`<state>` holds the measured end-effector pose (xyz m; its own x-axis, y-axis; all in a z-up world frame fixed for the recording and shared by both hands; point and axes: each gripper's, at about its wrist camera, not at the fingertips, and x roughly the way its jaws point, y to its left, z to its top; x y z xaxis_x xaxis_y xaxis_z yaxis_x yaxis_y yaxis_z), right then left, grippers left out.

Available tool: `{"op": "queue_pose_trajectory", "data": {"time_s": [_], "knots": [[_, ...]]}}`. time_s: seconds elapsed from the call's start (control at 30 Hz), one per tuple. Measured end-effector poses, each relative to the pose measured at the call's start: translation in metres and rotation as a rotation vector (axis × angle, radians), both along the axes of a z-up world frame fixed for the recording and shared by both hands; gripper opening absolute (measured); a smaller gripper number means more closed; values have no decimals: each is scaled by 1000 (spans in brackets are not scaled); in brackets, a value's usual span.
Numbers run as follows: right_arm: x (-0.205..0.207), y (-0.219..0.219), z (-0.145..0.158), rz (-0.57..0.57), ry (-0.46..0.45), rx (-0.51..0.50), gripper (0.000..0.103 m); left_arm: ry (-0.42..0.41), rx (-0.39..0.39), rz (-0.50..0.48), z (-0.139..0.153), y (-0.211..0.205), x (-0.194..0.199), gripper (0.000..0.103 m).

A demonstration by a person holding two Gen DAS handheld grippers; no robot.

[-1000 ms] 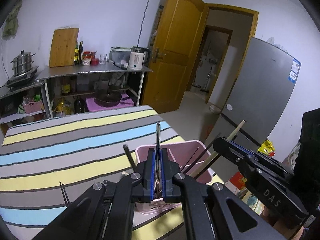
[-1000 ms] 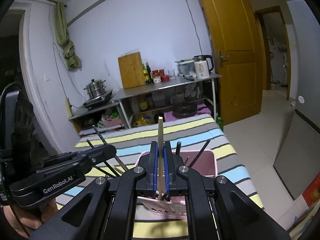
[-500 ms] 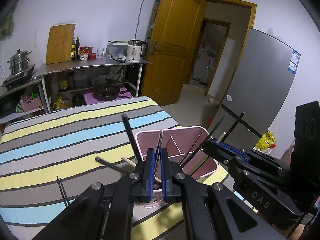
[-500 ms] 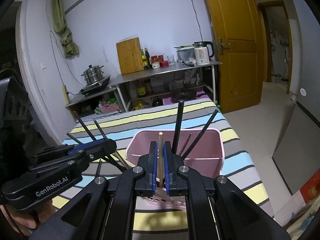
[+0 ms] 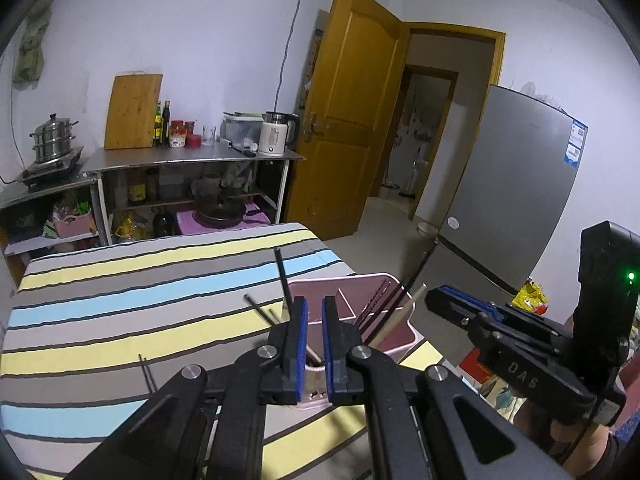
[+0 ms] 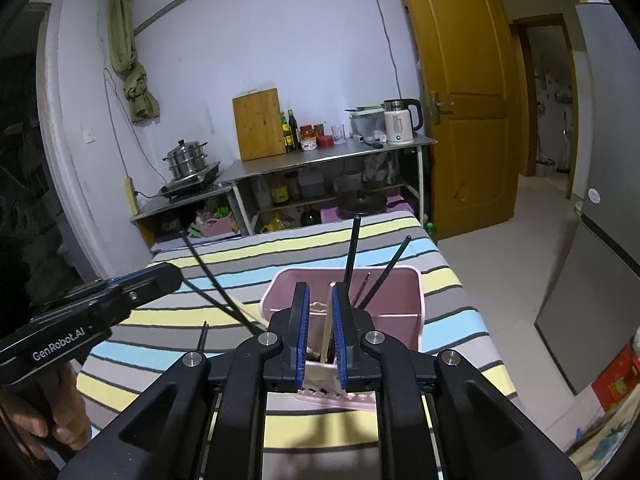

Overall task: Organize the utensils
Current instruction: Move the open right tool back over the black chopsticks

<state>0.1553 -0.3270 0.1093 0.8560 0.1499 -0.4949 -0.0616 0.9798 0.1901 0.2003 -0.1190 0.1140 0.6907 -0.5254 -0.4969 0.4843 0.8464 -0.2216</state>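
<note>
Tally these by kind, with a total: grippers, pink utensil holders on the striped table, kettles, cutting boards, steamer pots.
Grippers: 2, left gripper and right gripper
Pink utensil holder: 1
Kettle: 1
Cutting board: 1
Steamer pot: 1
Total: 6

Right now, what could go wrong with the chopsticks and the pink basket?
1. The right gripper's jaws have just been opening, and the wooden chopstick leans between them. Pulling back crooked might drag it out of the pink basket.
2. The black chopsticks stick up tall and slanted, so a bump could flip them out.
3. The basket seems close to the table edge, so a push might tip it off.
</note>
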Motion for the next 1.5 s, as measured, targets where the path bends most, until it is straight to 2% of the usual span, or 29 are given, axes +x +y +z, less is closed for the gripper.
{"op": "queue_pose_trajectory", "data": {"time_s": [0.3, 0.67, 1.1, 1.5], "knots": [[-25, 13, 3, 32, -10, 0, 12, -13, -1, 42, -1, 34, -30, 6], [-38, 37, -17, 112, 30, 7, 12, 26, 34, 114, -31, 67, -59, 6], [-46, 63, -45, 193, 82, 11, 12, 97, 52, 149, -67, 86, -72, 6], [-42, 80, -68, 257, 144, 21, 12, 183, 59, 207, -101, 104, -64, 6]]}}
